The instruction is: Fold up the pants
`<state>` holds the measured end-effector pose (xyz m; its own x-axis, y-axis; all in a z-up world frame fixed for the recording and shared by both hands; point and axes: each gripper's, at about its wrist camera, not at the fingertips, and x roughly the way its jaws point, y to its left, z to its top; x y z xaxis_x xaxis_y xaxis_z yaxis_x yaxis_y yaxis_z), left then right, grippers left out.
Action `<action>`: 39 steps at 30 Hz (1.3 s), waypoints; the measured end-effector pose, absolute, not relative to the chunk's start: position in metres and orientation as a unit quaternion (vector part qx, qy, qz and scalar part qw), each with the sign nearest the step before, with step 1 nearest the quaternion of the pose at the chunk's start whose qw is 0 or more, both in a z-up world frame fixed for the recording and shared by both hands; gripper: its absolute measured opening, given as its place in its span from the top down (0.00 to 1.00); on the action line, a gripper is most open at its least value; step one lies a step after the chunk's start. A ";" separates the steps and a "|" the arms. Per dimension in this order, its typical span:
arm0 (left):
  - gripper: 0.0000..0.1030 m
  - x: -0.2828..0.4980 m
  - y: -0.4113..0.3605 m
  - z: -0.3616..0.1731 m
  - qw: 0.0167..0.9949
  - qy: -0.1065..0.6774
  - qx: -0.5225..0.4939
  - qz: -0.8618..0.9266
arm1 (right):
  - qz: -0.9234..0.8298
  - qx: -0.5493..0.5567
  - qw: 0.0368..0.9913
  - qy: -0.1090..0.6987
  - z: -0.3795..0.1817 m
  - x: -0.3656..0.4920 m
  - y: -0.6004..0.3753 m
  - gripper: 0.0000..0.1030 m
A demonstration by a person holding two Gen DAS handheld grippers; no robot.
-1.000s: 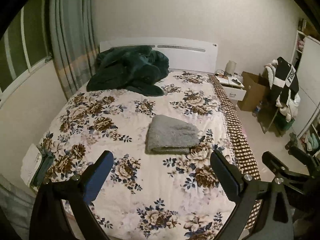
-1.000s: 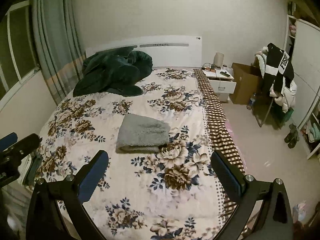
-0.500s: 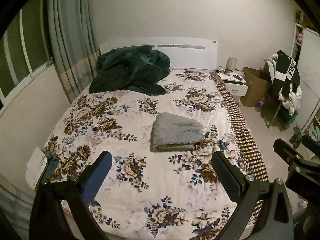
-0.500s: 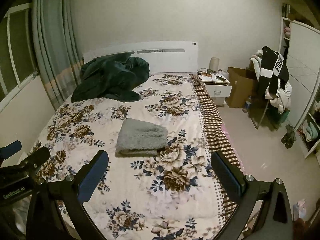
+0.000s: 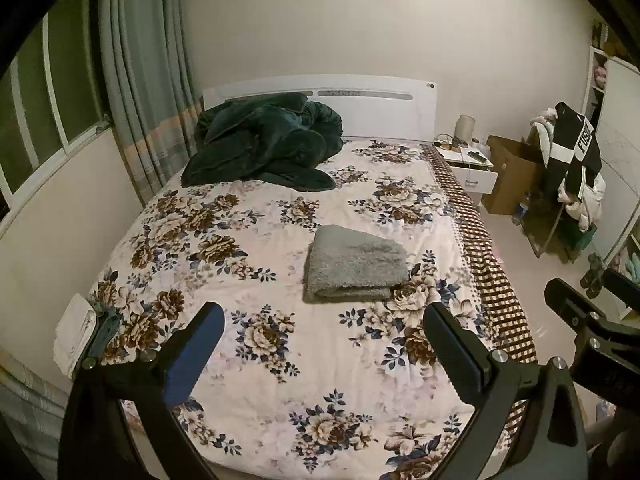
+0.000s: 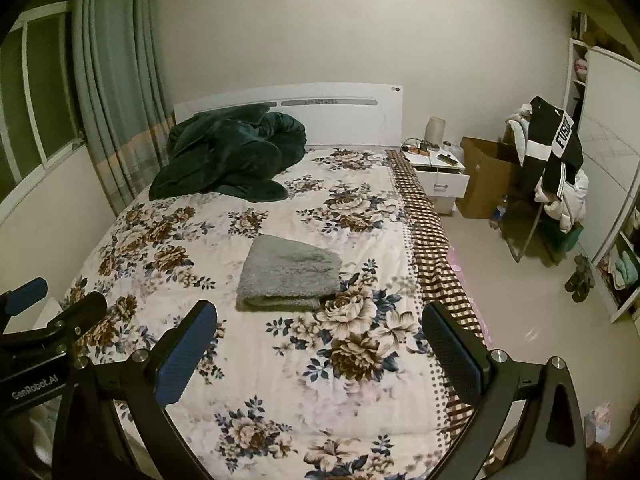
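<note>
The grey fuzzy pants [image 5: 354, 265] lie folded into a compact rectangle in the middle of the floral bedspread [image 5: 248, 240]; they also show in the right wrist view [image 6: 290, 274]. My left gripper [image 5: 324, 346] is open and empty, held back above the foot of the bed, well short of the pants. My right gripper [image 6: 320, 346] is open and empty too, beside the left one and equally far from the pants. The right gripper shows at the right edge of the left view [image 5: 588, 320], and the left gripper at the left edge of the right view [image 6: 44, 312].
A dark green blanket [image 5: 264, 148] is heaped by the white headboard [image 5: 380, 112]. A white nightstand [image 6: 440, 174], a cardboard box [image 6: 484, 176] and a rack of clothes [image 6: 554, 168] stand right of the bed. Curtains [image 5: 140, 92] hang on the left.
Both grippers have drawn back and risen from the bed, so more of the room and wall shows. The folded pants have not moved. Both stay open.
</note>
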<state>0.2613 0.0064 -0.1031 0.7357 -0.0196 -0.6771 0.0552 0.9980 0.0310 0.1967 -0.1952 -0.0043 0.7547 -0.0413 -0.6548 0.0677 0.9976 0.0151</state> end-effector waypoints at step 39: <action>0.01 0.251 0.013 -0.090 0.937 0.349 0.026 0.000 | -0.020 0.027 0.935 0.352 -0.007 0.203 -0.183 0.00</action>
